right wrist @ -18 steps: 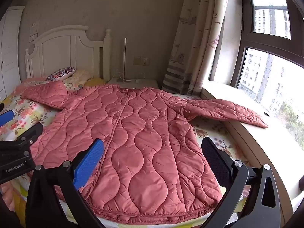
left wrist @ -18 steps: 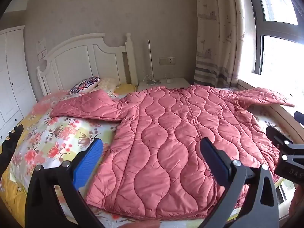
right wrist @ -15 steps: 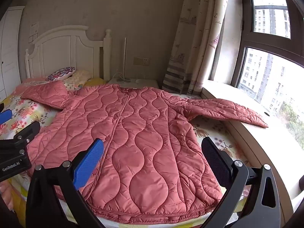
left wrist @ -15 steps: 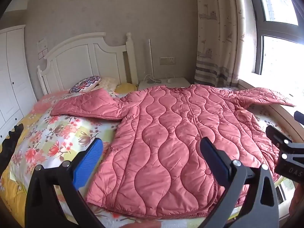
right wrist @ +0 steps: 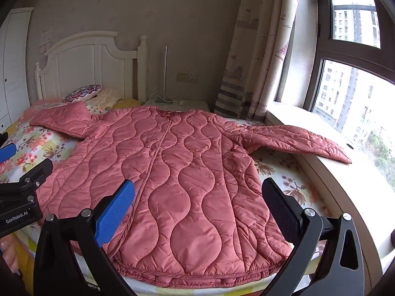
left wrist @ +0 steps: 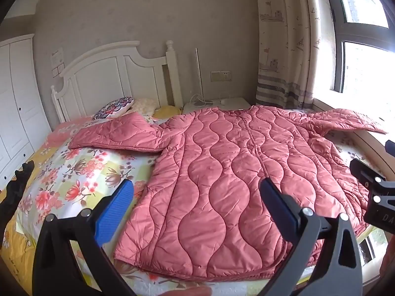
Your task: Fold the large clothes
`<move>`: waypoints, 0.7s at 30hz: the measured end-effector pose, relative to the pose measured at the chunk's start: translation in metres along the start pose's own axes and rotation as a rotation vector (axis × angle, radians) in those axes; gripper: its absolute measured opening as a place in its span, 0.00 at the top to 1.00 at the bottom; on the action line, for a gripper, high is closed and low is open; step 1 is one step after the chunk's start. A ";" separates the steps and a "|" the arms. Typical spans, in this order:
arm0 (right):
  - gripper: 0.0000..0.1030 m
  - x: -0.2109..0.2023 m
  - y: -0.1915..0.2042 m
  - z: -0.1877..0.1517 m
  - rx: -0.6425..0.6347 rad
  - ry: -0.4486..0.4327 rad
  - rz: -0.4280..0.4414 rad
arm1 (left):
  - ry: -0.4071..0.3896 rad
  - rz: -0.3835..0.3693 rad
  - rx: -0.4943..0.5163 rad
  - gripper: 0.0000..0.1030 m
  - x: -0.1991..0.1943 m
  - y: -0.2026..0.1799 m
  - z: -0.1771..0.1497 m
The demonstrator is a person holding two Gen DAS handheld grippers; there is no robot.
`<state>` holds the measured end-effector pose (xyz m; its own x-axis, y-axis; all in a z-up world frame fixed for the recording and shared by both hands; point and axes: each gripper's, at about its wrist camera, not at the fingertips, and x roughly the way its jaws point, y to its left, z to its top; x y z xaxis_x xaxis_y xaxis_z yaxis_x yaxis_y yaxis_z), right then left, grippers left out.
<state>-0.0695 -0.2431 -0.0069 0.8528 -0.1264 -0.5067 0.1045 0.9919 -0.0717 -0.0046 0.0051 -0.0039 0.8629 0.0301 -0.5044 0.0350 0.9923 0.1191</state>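
A large pink quilted coat (left wrist: pixel 222 172) (right wrist: pixel 177 172) lies spread flat, front up, on the floral bed (left wrist: pixel 81 167). Its left sleeve (left wrist: pixel 118 133) stretches toward the pillows and its right sleeve (right wrist: pixel 296 140) drapes onto the window sill. My left gripper (left wrist: pixel 195 204) hovers open above the coat's hem, nothing between its blue pads. My right gripper (right wrist: pixel 197 204) also stands open above the hem, clear of the fabric. Each gripper's body shows at the edge of the other's view.
A white headboard (left wrist: pixel 111 74) and pillows (left wrist: pixel 113 106) stand at the far end. A nightstand (left wrist: pixel 217 103) with a lamp pole sits beside them. A curtain (right wrist: pixel 259 49), window and sill (right wrist: pixel 321 153) run along the right. A white wardrobe (left wrist: pixel 17 98) is at left.
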 end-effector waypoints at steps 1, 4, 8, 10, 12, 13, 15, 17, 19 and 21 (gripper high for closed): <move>0.04 0.000 0.000 0.000 0.001 -0.001 0.001 | 0.002 0.001 0.001 0.02 0.000 -0.001 -0.001; 0.04 -0.001 0.000 0.000 0.000 -0.001 0.002 | 0.009 0.004 0.001 0.02 0.001 -0.001 -0.001; 0.04 0.000 0.001 0.001 -0.002 0.004 0.005 | 0.012 0.005 -0.002 0.02 0.001 -0.001 -0.001; 0.04 0.000 0.002 0.001 -0.005 0.006 0.007 | 0.011 0.004 0.000 0.02 0.002 -0.001 -0.002; 0.04 0.001 0.003 0.000 -0.008 0.007 0.008 | 0.012 0.004 0.000 0.02 0.002 -0.001 -0.002; 0.04 0.001 0.003 0.000 -0.009 0.007 0.008 | 0.011 0.004 0.000 0.02 0.002 -0.001 -0.002; 0.04 0.001 0.004 -0.001 -0.009 0.007 0.009 | 0.012 0.004 0.000 0.02 0.002 -0.001 -0.002; 0.04 0.001 0.004 0.000 -0.008 0.007 0.009 | 0.015 0.006 0.001 0.02 0.002 -0.001 -0.003; 0.04 0.001 0.003 -0.001 -0.008 0.008 0.010 | 0.018 0.006 -0.001 0.02 0.003 0.000 -0.003; 0.04 0.001 0.003 0.000 -0.009 0.007 0.010 | 0.016 0.007 0.000 0.02 0.003 0.000 -0.003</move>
<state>-0.0685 -0.2399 -0.0080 0.8501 -0.1163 -0.5137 0.0912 0.9931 -0.0739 -0.0036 0.0060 -0.0083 0.8548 0.0389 -0.5175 0.0289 0.9921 0.1223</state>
